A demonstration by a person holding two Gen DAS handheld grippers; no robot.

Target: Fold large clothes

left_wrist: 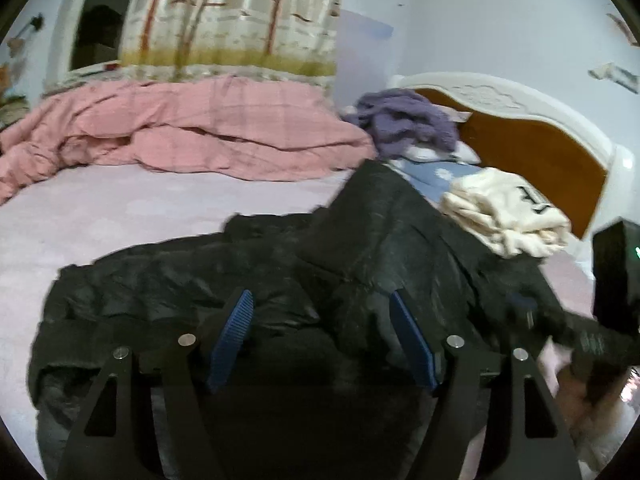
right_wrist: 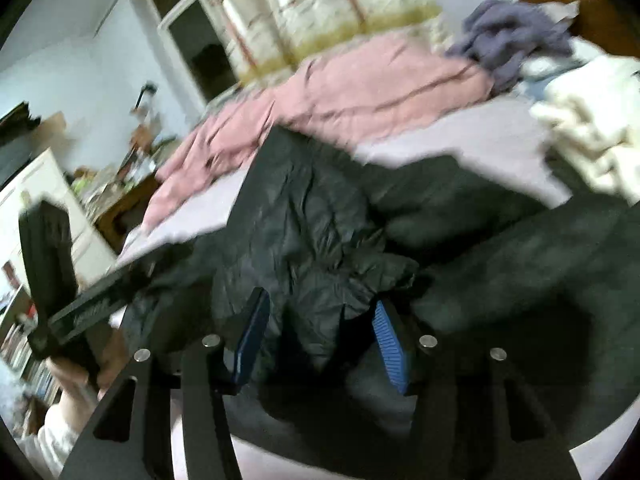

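A large black padded jacket (left_wrist: 248, 264) lies crumpled on the pale pink bed sheet (left_wrist: 120, 208). It also fills the middle of the right wrist view (right_wrist: 312, 232). My left gripper (left_wrist: 320, 320) is open just above the jacket's near part, with blue pads (left_wrist: 234, 328) wide apart and nothing between them. My right gripper (right_wrist: 316, 332) is open over a bunched fold of the jacket, which lies between the pads (right_wrist: 390, 340). I cannot tell whether the pads touch it. The right gripper's body shows at the right edge of the left wrist view (left_wrist: 600, 332).
A pink quilt (left_wrist: 192, 128) is heaped at the back of the bed. A purple garment (left_wrist: 404, 120), a folded cream garment (left_wrist: 504, 212) and a blue pillow (left_wrist: 436, 172) lie near the wooden headboard (left_wrist: 528, 144). A curtain (left_wrist: 232, 16) hangs behind. A cluttered desk (right_wrist: 116, 192) stands at left.
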